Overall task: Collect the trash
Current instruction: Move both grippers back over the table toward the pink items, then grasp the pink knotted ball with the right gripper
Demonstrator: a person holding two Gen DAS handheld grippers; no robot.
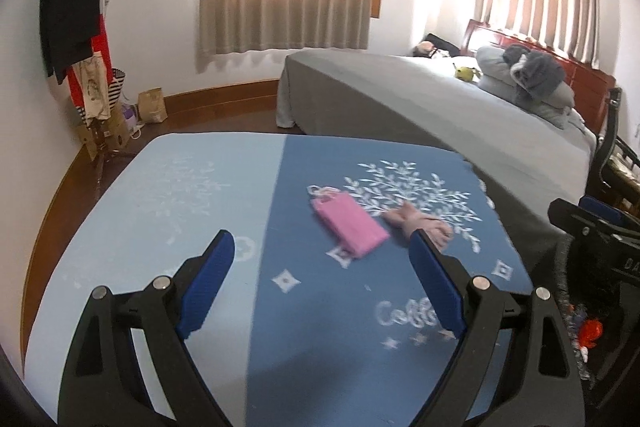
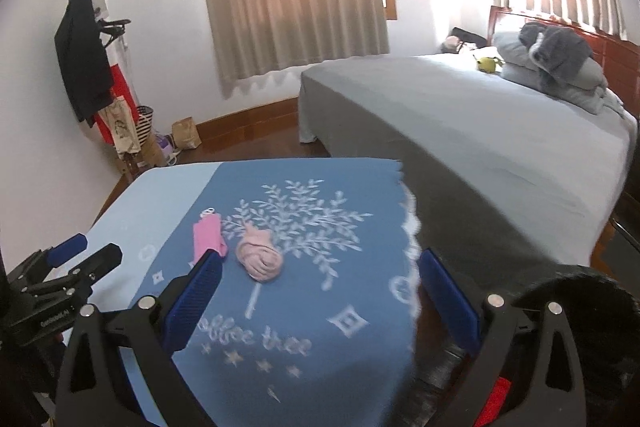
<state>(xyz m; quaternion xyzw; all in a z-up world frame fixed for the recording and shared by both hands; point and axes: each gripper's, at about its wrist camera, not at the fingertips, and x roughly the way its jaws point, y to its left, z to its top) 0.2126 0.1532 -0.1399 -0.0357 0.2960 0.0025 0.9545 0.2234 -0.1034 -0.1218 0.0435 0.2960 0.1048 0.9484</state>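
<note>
Blue tablecloth [image 1: 208, 211], trash mid-surface, margins bare

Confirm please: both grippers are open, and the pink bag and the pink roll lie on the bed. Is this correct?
Not quite. The pink bag and pink roll lie on the blue cloth, not the bed; the right wrist view shows this. Left gripper and right gripper are open.

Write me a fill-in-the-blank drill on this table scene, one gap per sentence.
1. The flat little bag on the tablecloth is ____ in colour.
2. The crumpled wad lies on the cloth's white ____ print.
3. Both the left gripper and right gripper hold ____.

Missing: pink; tree; nothing
</note>
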